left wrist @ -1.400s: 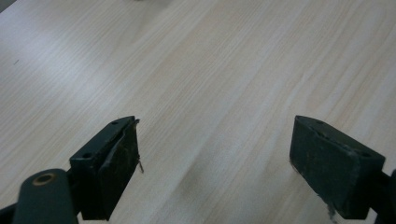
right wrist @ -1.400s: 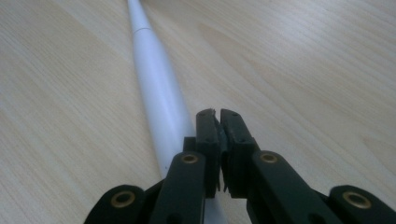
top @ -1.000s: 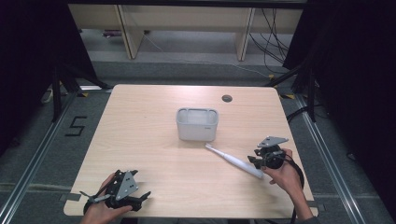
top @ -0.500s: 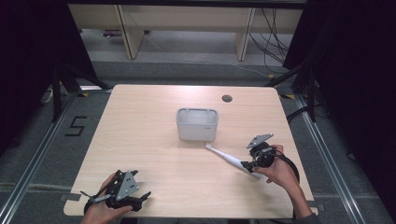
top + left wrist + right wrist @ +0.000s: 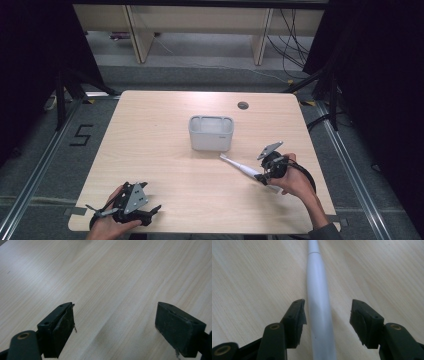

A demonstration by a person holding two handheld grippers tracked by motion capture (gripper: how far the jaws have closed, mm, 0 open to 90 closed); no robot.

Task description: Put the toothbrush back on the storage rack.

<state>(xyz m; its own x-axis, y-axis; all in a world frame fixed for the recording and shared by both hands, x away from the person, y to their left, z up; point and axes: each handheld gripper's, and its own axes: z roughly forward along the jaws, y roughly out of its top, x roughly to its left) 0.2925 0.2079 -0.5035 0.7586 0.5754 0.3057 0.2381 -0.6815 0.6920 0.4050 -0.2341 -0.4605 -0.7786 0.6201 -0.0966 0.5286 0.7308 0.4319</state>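
Pale wood table (image 5: 165,150): we see a smooth laminate top with fine straight grain; nothing on it would stop a round thing rolling.
White bin (image 5: 211,133): a small box with rounded corners, matte plastic by the look, standing near the table's middle.
White toothbrush (image 5: 318,305): a slim glossy handle, round and tapering, lying flat on the table just right of the bin, its thin end towards it.
Right gripper (image 5: 327,317): its black jaws stand apart astride the handle, which sits nearer one pad; they have just been closing, not yet pressing.
Left gripper (image 5: 115,326): we find it open over bare wood, holding nothing.
Risk: we judge the off-centre pad may meet the slick handle first and push it sideways, or squeeze it out.
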